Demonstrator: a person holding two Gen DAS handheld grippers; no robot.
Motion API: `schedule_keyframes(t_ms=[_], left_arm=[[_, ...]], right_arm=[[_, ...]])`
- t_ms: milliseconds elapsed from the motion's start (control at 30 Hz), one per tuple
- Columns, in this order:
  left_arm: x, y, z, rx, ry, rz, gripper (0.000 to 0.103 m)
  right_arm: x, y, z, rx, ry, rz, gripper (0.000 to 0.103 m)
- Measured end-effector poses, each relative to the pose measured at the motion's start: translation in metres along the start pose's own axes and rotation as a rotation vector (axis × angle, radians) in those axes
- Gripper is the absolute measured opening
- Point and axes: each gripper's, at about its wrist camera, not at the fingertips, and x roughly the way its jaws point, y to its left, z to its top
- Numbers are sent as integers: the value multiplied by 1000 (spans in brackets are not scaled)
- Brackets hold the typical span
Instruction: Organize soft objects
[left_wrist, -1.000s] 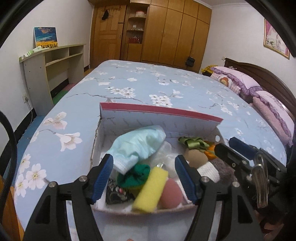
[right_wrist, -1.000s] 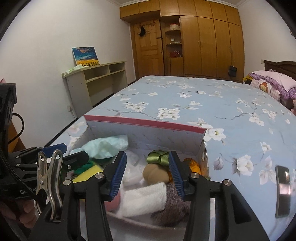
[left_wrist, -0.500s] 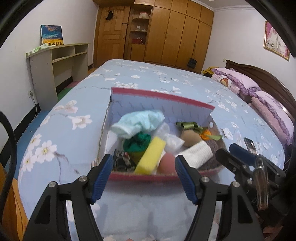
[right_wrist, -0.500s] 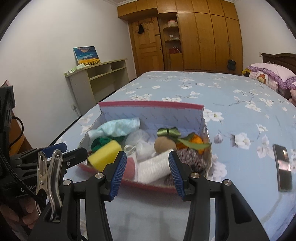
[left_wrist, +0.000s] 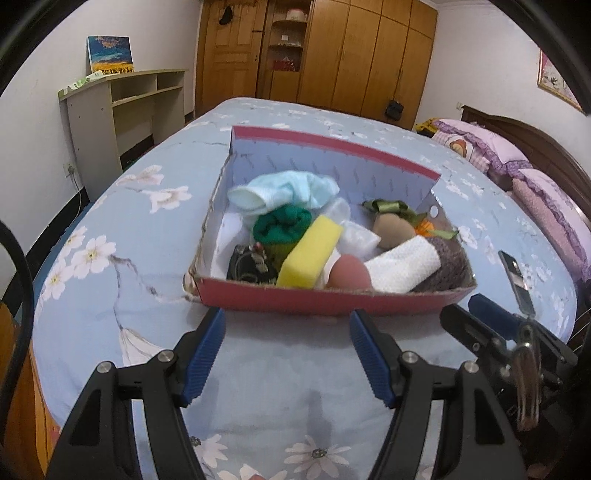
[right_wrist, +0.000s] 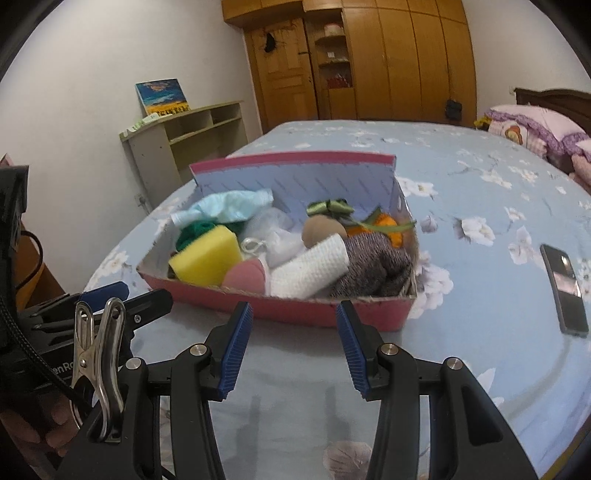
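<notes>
A red cardboard box (left_wrist: 332, 297) (right_wrist: 295, 314) stands on the flowered bed, full of soft things. Inside lie a yellow sponge (left_wrist: 310, 253) (right_wrist: 207, 254), a pale blue cloth (left_wrist: 284, 192) (right_wrist: 229, 205), a green knit (left_wrist: 282, 223), a pink puff (left_wrist: 349, 275) (right_wrist: 245, 277), a rolled white towel (left_wrist: 404, 267) (right_wrist: 310, 267) and a grey knit (right_wrist: 373, 264). My left gripper (left_wrist: 288, 352) stands open just short of the box's near wall, nothing between its jaws. My right gripper (right_wrist: 293, 345) is likewise open and empty before that wall.
A black phone (left_wrist: 515, 278) (right_wrist: 565, 290) lies on the blue bedspread (left_wrist: 110, 240) right of the box. Pink pillows (left_wrist: 480, 147) sit at the headboard. A low shelf unit (left_wrist: 122, 107) stands by the left wall, wooden wardrobes (left_wrist: 351, 55) behind the bed.
Both grippers have pulled back from over the box's contents to in front of its near wall. The box now shows whole and farther off. Jaw openings look unchanged.
</notes>
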Motion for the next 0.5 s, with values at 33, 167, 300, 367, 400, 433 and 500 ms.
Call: schedule_keyframes(t_ms=[33, 167, 300, 367, 400, 433, 500], left_arm=[[2, 0, -1, -1, 5, 0, 73], [13, -1, -5, 2, 26, 10, 73], [25, -1, -9, 5, 47, 24, 73], [30, -1, -11, 7, 58, 28, 73], [32, -1, -11, 8, 62, 31, 73], [35, -1, -12, 11, 66, 36, 73], [40, -1, -13, 15, 74, 41, 73]], right_arm=[[2, -2, -1, 5, 5, -4, 49], [13, -8, -7, 23, 38, -29, 49], [23, -13, -13, 39, 68, -37, 49], [27, -14, -15, 40, 77, -49, 48], [29, -14, -16, 38, 80, -58, 49], [30, -15, -17, 36, 83, -64, 49], [34, -16, -19, 37, 92, -68, 48]])
